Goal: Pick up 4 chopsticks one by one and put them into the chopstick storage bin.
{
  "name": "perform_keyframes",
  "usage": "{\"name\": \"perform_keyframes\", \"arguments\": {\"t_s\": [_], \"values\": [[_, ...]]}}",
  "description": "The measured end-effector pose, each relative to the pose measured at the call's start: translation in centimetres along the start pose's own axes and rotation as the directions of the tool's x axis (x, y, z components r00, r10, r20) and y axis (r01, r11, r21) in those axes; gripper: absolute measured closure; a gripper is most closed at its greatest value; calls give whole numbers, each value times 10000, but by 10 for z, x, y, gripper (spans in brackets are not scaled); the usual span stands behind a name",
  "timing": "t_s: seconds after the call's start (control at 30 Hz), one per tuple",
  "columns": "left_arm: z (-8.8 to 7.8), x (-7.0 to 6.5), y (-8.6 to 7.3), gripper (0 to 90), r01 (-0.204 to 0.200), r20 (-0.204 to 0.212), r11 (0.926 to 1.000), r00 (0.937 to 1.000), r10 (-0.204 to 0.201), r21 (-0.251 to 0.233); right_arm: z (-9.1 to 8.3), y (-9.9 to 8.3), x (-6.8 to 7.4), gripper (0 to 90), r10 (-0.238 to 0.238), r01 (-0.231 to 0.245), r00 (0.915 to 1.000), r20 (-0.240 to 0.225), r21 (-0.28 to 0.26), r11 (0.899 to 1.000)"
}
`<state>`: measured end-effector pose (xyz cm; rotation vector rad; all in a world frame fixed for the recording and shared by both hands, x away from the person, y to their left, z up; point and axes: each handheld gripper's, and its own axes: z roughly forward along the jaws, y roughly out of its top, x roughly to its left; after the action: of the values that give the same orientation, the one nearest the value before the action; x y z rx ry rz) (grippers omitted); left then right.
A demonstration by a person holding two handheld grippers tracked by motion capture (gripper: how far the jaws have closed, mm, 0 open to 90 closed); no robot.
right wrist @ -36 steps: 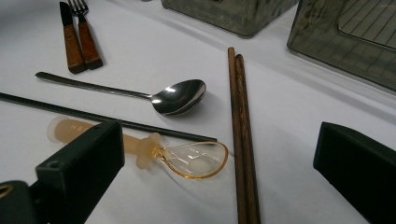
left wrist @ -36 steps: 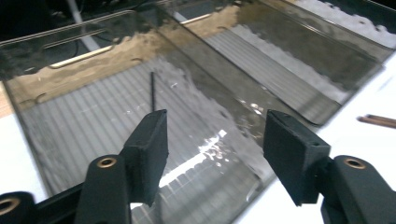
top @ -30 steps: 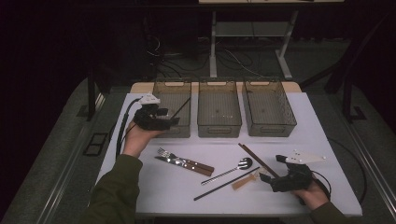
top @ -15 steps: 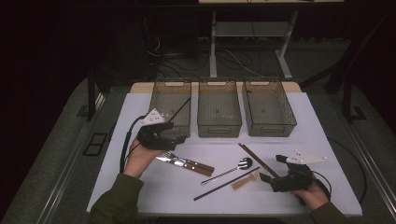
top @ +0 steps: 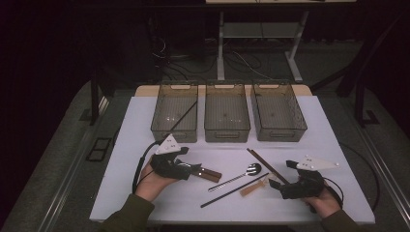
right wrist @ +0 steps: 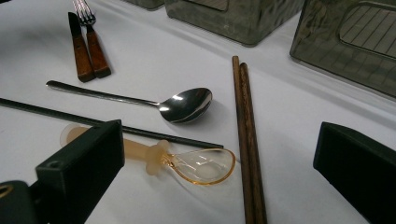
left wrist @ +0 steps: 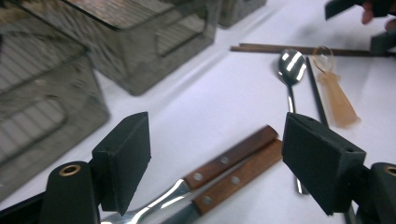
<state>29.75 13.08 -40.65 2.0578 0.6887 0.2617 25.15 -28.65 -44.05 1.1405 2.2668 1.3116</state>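
Note:
A fork and knife with wooden handles (left wrist: pixel 233 163) lie side by side on the white table (top: pixel 309 116). My left gripper (left wrist: pixel 217 140) hovers low over them. Its jaws have just opened wider and straddle the handles without touching; in the high view the left gripper (top: pixel 191 169) covers the metal ends. My right gripper (top: pixel 278 182) rests open at the near right. Before the right gripper (right wrist: pixel 224 144) lie an amber plastic spoon (right wrist: pixel 196 165), a metal spoon (right wrist: pixel 187 105), a black chopstick (right wrist: pixel 93 122) and a pair of brown chopsticks (right wrist: pixel 245 140).
Three grey mesh bins stand in a row at the back: left bin (top: pixel 164 126), middle bin (top: pixel 226 133), right bin (top: pixel 285 131). A black chopstick (top: pixel 184 115) leans in the left bin. The table's front edge is near both hands.
My left gripper moved from beside the left bin toward the near right and down, and now sits over the fork and knife. The right gripper stayed put.

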Motion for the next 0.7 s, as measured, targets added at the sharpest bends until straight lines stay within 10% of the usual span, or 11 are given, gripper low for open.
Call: {"name": "perform_keyframes", "arguments": {"t_s": [0.7], "values": [[18,-40,-6,381,-282,1287,9996,9913,267,96,-1,0,2,15,-47,47,10000,1,3,10000]]}}
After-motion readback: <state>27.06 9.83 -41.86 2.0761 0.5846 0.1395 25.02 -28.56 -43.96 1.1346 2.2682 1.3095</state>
